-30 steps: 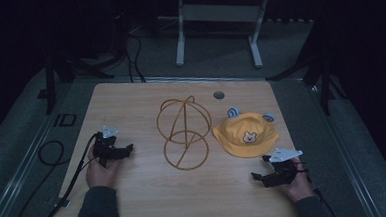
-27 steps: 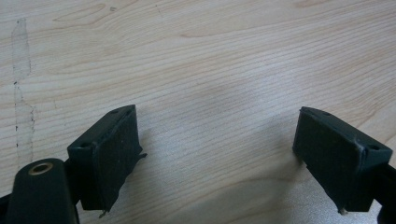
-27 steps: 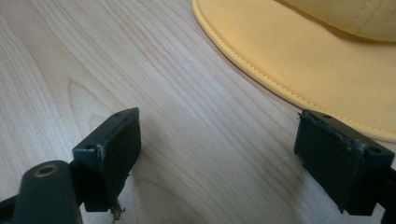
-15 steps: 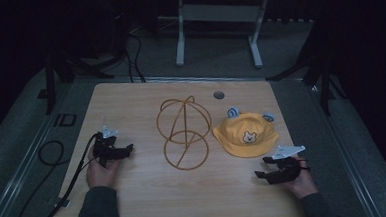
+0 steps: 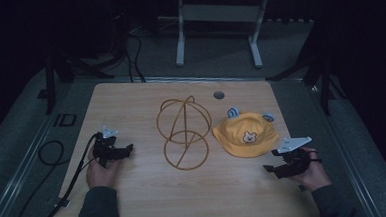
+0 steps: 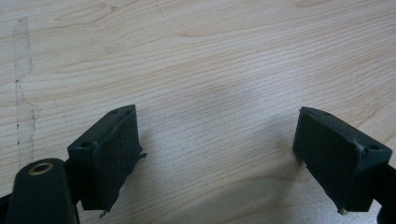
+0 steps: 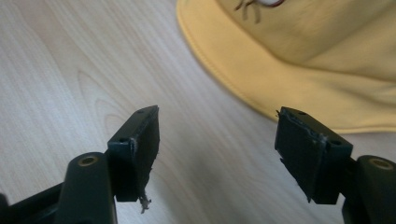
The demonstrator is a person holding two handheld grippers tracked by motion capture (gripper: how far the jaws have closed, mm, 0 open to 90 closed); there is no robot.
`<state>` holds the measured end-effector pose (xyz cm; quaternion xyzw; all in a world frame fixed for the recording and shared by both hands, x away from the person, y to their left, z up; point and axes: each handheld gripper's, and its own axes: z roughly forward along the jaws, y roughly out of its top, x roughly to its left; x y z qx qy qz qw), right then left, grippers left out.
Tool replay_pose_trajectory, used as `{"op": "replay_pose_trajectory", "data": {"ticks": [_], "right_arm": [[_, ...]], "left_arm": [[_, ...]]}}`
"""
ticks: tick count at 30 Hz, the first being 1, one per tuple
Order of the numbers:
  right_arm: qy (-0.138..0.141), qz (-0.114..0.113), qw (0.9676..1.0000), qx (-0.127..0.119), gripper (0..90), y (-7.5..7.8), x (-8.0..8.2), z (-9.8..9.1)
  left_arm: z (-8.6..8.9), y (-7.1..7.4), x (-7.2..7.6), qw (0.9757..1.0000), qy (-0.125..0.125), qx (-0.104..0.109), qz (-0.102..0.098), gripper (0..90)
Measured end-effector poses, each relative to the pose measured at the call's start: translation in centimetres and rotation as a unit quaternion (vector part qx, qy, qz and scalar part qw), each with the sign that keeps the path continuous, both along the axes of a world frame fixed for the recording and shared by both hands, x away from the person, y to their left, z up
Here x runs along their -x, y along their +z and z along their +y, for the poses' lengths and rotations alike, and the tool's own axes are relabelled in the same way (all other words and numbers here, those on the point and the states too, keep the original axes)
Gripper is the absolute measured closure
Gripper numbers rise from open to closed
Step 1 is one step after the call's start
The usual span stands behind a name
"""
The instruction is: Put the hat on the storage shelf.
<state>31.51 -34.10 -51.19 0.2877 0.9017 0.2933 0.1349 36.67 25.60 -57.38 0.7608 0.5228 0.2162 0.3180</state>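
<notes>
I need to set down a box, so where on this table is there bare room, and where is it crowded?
Bare wood runs along the far edge behind the wire frame, past the small round hole. The near strip between the left tongs and right tongs is bare too. It is crowded mid-table, where the frame stands beside the yellow hat.

Table [image 5: 131, 106] pale matt wood grain; hat [image 5: 246, 134] soft yellow cloth; frame [image 5: 184, 133] thin wire
</notes>
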Motion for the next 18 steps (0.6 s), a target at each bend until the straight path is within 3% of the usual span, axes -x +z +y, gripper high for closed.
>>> {"op": "replay_pose_trajectory", "data": {"ticks": [7,18], "right_arm": [[-0.002,-0.013,0.9996,0.023,34.1,1.9,-0.6,-0.6],[0.003,-0.003,0.9993,0.036,41.8,4.4,-2.3,-2.2]], "left_arm": [[0.0,0.0,0.0,1.0,0.0,0.0,0.0,14.6],[0.0,0.0,0.0,1.0,0.0,0.0,0.0,14.6]]}}
